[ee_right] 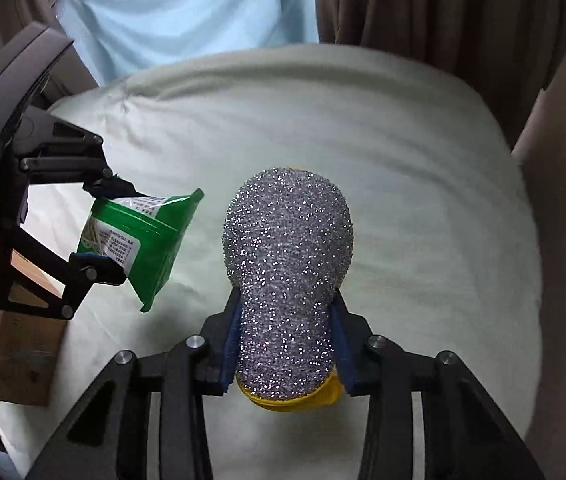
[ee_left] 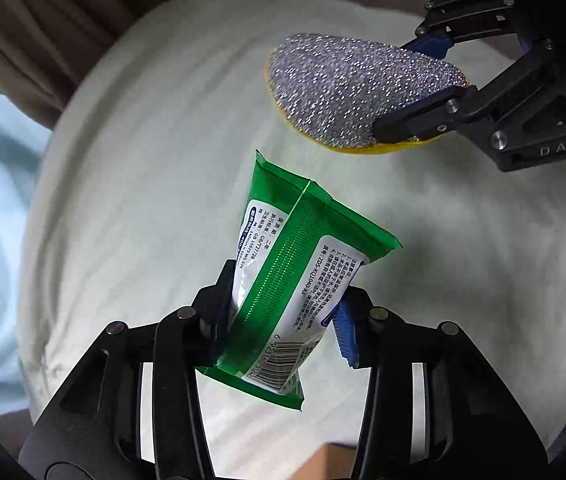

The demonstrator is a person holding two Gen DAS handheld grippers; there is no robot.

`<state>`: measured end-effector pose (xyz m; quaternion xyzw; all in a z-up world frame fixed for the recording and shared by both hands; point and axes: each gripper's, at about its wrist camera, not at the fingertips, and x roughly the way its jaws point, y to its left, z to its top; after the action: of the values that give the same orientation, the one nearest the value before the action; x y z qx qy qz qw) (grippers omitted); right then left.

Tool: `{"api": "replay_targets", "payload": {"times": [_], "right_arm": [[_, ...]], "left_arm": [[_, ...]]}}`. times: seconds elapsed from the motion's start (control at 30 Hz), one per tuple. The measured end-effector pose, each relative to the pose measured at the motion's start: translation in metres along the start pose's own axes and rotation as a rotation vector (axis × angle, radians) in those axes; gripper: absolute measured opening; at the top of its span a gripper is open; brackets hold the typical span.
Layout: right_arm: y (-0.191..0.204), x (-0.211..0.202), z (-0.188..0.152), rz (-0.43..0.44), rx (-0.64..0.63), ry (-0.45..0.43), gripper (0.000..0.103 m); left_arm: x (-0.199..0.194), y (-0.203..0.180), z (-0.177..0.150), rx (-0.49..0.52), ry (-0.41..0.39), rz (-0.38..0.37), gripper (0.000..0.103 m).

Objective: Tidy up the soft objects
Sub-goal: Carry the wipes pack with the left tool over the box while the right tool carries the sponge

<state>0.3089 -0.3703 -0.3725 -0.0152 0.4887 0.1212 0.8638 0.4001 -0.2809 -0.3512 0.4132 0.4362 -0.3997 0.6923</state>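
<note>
Your left gripper (ee_left: 283, 312) is clamped on the green pack (ee_left: 283, 276), its pads pressing the pack's two sides near the barcode end. The pack hangs clear of the pillow (ee_left: 123, 160), tilted, with its sealed green edge pointing up and away from the camera. Its white label with printed text faces you in the left wrist view. From the right wrist view the same pack (ee_right: 151, 244) sits at the left, pinched between the left gripper's (ee_right: 113, 232) black fingers, one above and one below, with its free corner hanging down toward the pillow (ee_right: 403, 160).

Your right gripper (ee_right: 285, 340) is closed tight on the sponge (ee_right: 287, 264). The blue pads squeeze its near end, so the sparkly silver face bulges wide beyond the fingers and narrows between them. A yellow layer shows under the silver at the near end. In the left wrist view the sponge (ee_left: 355, 88) is at upper right, held off the pillow, silver side up and yellow edge below, with the right gripper (ee_left: 415, 84) reaching in from the right.

The pack and the sponge are near each other but apart. A brown box (ee_right: 23, 360) stands at the pillow's left edge in the right wrist view, and a light blue cloth (ee_right: 187, 8) lies beyond the pillow.
</note>
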Motion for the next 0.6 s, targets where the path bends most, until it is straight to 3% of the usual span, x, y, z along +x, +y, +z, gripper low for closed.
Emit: {"api": "replay_targets", "payload": {"times": [0.17, 0.33, 0.6], "right_arm": [[0.007, -0.056, -0.009, -0.019, 0.016, -0.038, 0.036], [0.024, -0.119, -0.011, -0.034, 0.035, -0.076, 0.036], [0.079, -0.212, -0.014, -0.019, 0.006, -0.135, 0.036]], "left_arm": [[-0.044, -0.001, 0.004, -0.018, -0.019, 0.032, 0.039], [-0.112, -0.009, -0.006, -0.087, -0.049, 0.076, 0.039], [-0.212, -0.044, -0.063, -0.206, -0.092, 0.157, 0.039]]}}
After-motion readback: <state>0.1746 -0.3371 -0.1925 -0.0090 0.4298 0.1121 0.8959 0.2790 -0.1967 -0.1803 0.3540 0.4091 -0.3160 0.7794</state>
